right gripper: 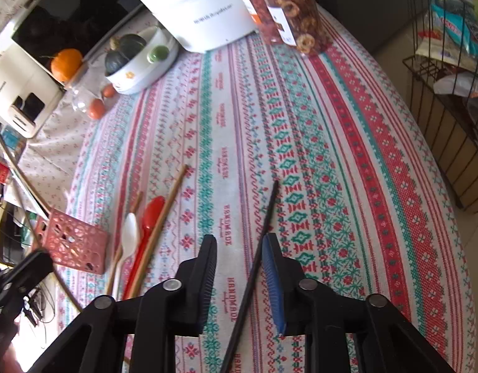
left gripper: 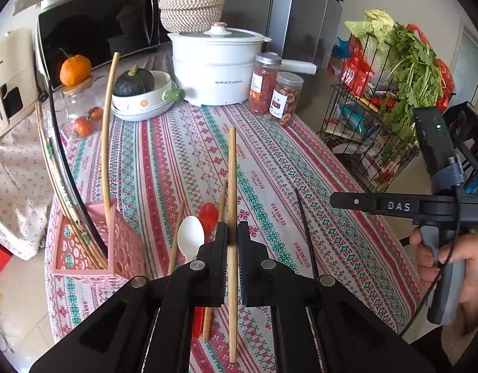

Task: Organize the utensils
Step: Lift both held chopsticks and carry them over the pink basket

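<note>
My left gripper point(left gripper: 232, 236) is shut on a light wooden chopstick point(left gripper: 232, 186), holding it lifted above the table. A pink lattice basket point(left gripper: 83, 248) to its left holds several chopsticks. A white spoon point(left gripper: 190, 236), a red spoon point(left gripper: 207, 214) and wooden chopsticks point(right gripper: 164, 217) lie on the tablecloth. My right gripper point(right gripper: 240, 242) is open, its fingers either side of a black chopstick point(right gripper: 263, 227) that lies on the cloth, close to the right finger. The basket point(right gripper: 74, 242) shows at the left of the right wrist view.
A white cooker point(left gripper: 215, 65), two food jars point(left gripper: 276, 90), a bowl with a squash point(left gripper: 142, 93) and a microwave point(left gripper: 95, 28) stand at the back. A wire rack with greens point(left gripper: 394, 93) stands right of the table.
</note>
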The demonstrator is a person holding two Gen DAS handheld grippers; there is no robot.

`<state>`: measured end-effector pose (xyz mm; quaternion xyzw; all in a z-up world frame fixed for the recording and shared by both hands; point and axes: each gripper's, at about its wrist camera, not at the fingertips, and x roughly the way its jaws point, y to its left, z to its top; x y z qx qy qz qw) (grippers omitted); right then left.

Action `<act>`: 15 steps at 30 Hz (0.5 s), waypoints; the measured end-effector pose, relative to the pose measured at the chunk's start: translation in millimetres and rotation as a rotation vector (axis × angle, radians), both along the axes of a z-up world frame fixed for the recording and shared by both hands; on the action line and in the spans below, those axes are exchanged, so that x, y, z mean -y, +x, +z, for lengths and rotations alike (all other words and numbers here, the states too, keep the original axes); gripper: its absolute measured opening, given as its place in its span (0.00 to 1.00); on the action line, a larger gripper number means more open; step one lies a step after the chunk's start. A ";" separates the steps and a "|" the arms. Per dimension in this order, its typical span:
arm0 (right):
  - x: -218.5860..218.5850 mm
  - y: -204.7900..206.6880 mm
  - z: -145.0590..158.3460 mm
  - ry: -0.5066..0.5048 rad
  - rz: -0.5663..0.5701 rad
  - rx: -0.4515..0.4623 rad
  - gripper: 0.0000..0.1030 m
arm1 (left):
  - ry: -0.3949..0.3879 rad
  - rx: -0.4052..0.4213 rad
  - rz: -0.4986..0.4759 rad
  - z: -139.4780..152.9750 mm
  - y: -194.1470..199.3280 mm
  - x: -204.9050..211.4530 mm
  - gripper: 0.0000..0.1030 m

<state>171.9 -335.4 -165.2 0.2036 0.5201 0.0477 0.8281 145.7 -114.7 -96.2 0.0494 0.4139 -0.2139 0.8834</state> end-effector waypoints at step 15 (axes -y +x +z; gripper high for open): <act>-63.8 27.6 -37.1 -0.338 0.158 -0.068 0.09 | -0.094 0.018 0.000 13.6 -20.1 -60.1 0.06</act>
